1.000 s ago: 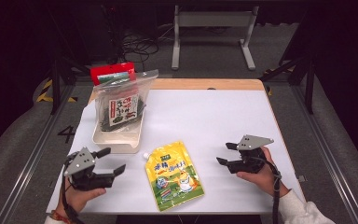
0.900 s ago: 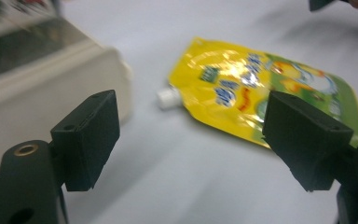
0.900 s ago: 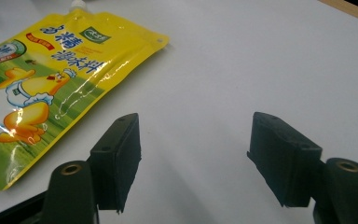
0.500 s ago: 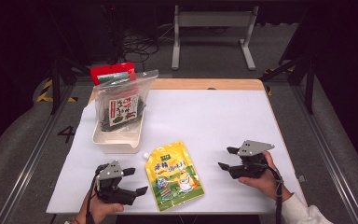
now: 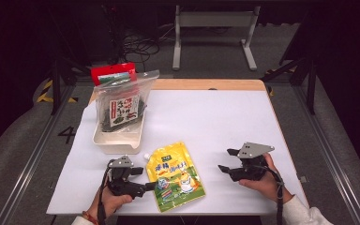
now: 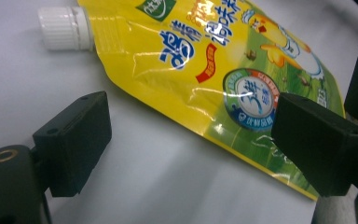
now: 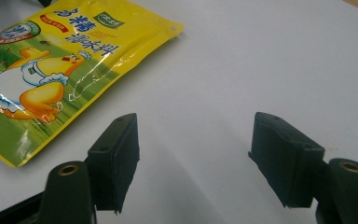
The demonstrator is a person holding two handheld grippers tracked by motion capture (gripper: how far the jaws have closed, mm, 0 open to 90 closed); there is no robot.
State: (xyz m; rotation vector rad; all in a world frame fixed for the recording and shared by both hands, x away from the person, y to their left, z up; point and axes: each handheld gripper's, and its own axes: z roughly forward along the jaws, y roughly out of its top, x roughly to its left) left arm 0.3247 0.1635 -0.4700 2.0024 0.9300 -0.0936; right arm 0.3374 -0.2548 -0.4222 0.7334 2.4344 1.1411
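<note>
The left gripper (image 5: 143, 180) has just been opening its jaws, now spread wide and holding nothing, over the near-left edge of the flat yellow plastic spout pouch (image 5: 176, 177); one jaw hangs above the pouch's printed face. The pouch's white screw cap (image 6: 64, 28) lies ahead. The right gripper (image 5: 227, 161), well apart on the pouch's other side, stands open and empty above the white table (image 5: 225, 122).

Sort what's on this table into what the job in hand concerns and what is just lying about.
In the job:
- flat yellow spouted pouch with white screw cap
- left gripper, jaws open at the pouch's edge
- right gripper, open, apart from it

Lying about:
- shallow white plastic tray
- clear seaweed bag in it
- red packet behind
</note>
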